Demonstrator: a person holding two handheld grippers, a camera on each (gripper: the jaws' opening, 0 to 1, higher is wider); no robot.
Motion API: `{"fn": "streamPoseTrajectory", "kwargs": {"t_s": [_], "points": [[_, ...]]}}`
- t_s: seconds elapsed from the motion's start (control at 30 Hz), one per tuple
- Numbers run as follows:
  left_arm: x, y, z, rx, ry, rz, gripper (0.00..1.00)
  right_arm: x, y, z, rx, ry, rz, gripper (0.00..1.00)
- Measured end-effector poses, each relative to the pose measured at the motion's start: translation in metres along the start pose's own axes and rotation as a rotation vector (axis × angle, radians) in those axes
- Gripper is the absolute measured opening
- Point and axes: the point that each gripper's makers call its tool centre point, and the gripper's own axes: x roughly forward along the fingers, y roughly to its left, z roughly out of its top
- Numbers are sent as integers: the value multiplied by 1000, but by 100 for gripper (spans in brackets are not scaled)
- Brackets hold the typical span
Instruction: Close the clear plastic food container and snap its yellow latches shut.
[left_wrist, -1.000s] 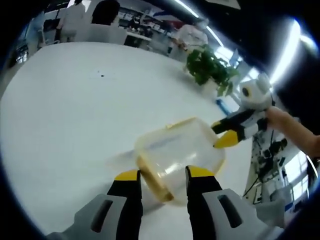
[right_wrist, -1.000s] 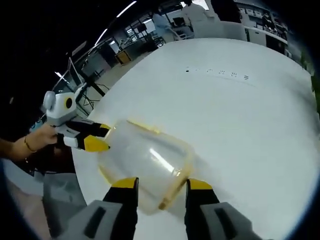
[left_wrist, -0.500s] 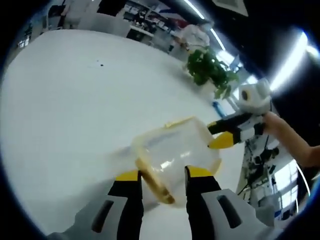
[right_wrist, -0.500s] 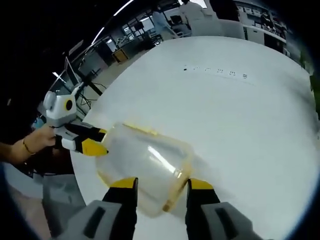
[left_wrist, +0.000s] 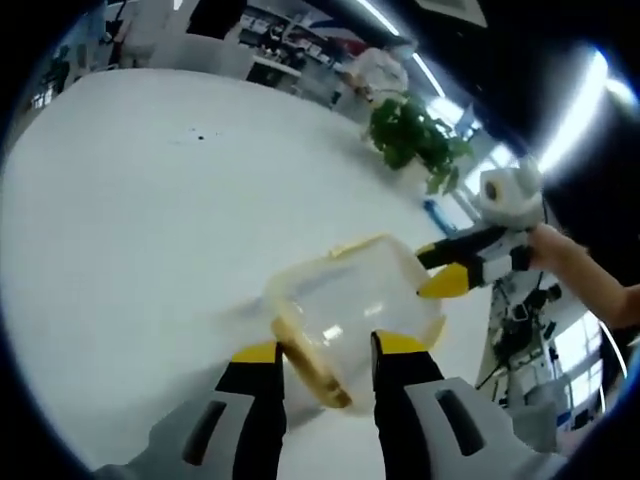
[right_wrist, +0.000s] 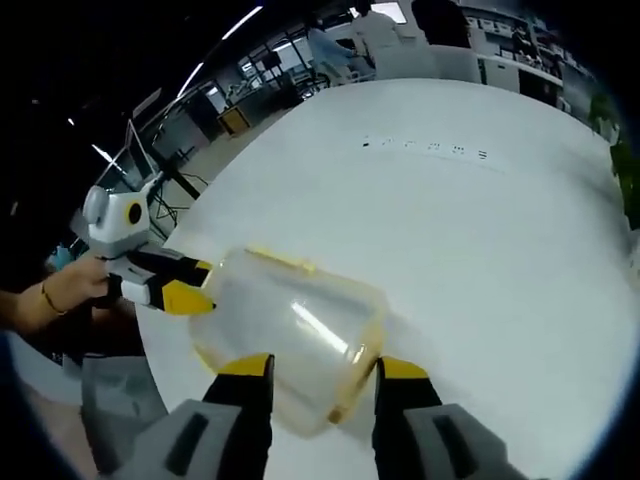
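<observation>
A clear plastic food container (left_wrist: 345, 300) with a yellow rim rests on or just over the white table (left_wrist: 140, 230), its lid down. One end, with a yellow latch (left_wrist: 312, 365), lies between the jaws of my left gripper (left_wrist: 328, 350), which look shut on it. My right gripper (left_wrist: 443, 267) reaches in from the right and holds the opposite end. In the right gripper view the container (right_wrist: 290, 330) sits between the jaws of my right gripper (right_wrist: 322, 367). My left gripper (right_wrist: 195, 283) clasps its far left end.
A leafy green plant (left_wrist: 415, 135) stands at the table's far side. A hand (right_wrist: 60, 290) holds the left gripper off the table's edge (right_wrist: 160, 340). People and desks (right_wrist: 385, 30) are beyond the table. Small dark marks (right_wrist: 420, 147) dot the tabletop.
Both views have tilted slightly with the hands. The container keeps the same place between both pairs of jaws.
</observation>
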Motion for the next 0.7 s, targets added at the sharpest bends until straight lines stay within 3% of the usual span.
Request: {"fn": "streamPoseTrajectory", "kwargs": {"t_s": [0.7], "points": [[-17, 6, -10, 45, -11, 2, 32, 7, 21, -7, 0, -31, -31, 37]]}}
